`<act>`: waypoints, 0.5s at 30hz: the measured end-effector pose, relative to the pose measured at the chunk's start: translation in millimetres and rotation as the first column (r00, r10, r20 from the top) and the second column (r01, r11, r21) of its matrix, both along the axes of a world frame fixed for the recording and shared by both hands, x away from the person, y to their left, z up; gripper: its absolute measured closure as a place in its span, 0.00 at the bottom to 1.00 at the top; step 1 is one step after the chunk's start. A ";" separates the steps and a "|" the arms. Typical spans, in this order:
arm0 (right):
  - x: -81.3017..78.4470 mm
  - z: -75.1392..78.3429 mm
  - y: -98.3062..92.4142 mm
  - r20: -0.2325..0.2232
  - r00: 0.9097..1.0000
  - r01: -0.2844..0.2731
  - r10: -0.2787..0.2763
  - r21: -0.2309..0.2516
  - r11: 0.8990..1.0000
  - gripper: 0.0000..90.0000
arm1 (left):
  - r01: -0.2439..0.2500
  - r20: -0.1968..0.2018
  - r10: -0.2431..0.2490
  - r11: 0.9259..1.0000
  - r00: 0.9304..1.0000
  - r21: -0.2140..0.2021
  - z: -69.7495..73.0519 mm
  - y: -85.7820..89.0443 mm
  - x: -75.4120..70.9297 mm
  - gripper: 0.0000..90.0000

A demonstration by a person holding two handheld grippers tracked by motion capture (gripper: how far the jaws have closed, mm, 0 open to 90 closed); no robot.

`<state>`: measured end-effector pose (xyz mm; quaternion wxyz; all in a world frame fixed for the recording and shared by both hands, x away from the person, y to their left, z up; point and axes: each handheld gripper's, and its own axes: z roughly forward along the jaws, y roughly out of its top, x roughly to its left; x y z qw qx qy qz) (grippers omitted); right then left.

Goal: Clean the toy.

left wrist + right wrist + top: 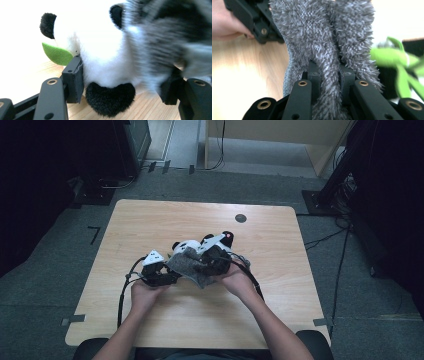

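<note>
Your right gripper (329,75) has its jaws pressed hard on a fold of the grey fuzzy cloth (324,42), pinching it between the two pads so the pile bulges out above and below them. Your left gripper (120,82) has its jaws set on either side of the plush panda (105,57), one pad against the white fur just above the black paw, the other half hidden behind the cloth, which hangs blurred over the panda's far side; the jaws grip the toy. From the panda outward: a green felt leaf (56,54) sticks out just beside its head, and in the right gripper view green plush stems (397,60) show beside the cloth. In the high view the panda (187,246) sits near the middle of the table (150,220), the cloth (187,265) draped against it on your side, with your left gripper (159,270) just beside it and your right gripper (215,254) touching the cloth. A dark round disc (240,218) lies beyond the panda, well apart.
</note>
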<state>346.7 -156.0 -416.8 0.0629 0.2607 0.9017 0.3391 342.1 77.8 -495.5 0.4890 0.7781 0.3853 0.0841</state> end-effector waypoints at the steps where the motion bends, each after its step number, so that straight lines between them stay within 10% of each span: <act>1: -1.0 -0.1 -3.5 -0.009 1.000 0.002 -0.002 0.001 1.000 0.86 | 0.001 0.002 -0.001 1.000 1.000 0.004 0.1 -0.2 -0.2 0.39; 15: -11.2 15.1 -49.9 -0.019 0.996 0.085 -0.085 0.026 0.996 0.86 | 0.006 0.017 -0.007 1.000 1.000 0.028 0.8 -1.3 -0.8 0.40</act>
